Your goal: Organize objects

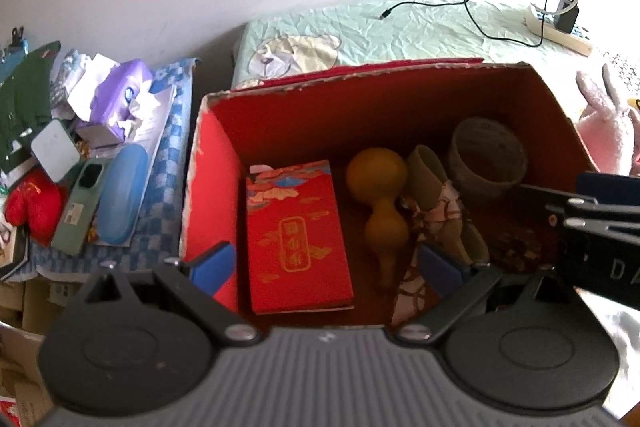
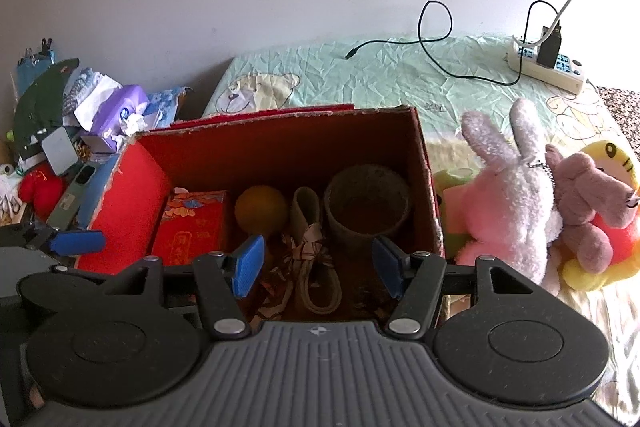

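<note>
An open red cardboard box sits on the bed. Inside lie a red decorated packet, a yellow gourd, a small patterned shoe and a grey round pot. My left gripper is open and empty above the box's near edge. My right gripper is open and empty over the shoe; it shows at the right in the left wrist view. Plush toys lie right of the box.
A cluttered pile lies left of the box: purple tissue pack, blue case, green phone case, red plush. A power strip and black cable lie on the green bedsheet behind.
</note>
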Tool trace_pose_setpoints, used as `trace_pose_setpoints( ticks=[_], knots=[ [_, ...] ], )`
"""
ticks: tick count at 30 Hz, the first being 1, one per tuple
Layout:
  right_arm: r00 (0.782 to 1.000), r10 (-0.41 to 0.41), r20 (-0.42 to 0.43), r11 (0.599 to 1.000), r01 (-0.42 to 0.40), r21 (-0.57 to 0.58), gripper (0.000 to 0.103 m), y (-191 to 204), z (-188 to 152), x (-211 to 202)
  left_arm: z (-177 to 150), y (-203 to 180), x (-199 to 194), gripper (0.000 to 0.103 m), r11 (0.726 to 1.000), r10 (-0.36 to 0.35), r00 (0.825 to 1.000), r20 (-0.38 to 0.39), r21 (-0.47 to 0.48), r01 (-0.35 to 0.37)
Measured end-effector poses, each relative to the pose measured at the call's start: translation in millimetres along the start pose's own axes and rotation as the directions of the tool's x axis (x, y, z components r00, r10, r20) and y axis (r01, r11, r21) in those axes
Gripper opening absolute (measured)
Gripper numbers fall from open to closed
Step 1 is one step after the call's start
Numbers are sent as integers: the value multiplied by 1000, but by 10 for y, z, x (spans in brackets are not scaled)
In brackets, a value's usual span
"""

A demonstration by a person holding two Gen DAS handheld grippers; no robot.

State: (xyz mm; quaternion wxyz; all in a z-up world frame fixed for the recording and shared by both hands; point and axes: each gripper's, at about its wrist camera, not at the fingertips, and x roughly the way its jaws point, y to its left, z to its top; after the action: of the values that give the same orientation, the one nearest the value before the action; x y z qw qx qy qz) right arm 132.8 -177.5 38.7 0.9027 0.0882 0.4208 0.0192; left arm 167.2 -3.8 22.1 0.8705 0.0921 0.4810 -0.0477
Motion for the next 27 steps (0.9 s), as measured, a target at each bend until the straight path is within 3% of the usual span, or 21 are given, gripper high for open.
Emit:
trace_pose_setpoints(
  ticks=[19,27],
  knots=[
    [998,-43,-38,999,44,27,62,-87,-81,365,-5,26,345,98,1000,17,999,-36,7,-17],
    [999,-52,-7,999,52,-5,62,-97,-89,392,-32,10,445,98,1000,13,998,-54,3,-13]
  ],
)
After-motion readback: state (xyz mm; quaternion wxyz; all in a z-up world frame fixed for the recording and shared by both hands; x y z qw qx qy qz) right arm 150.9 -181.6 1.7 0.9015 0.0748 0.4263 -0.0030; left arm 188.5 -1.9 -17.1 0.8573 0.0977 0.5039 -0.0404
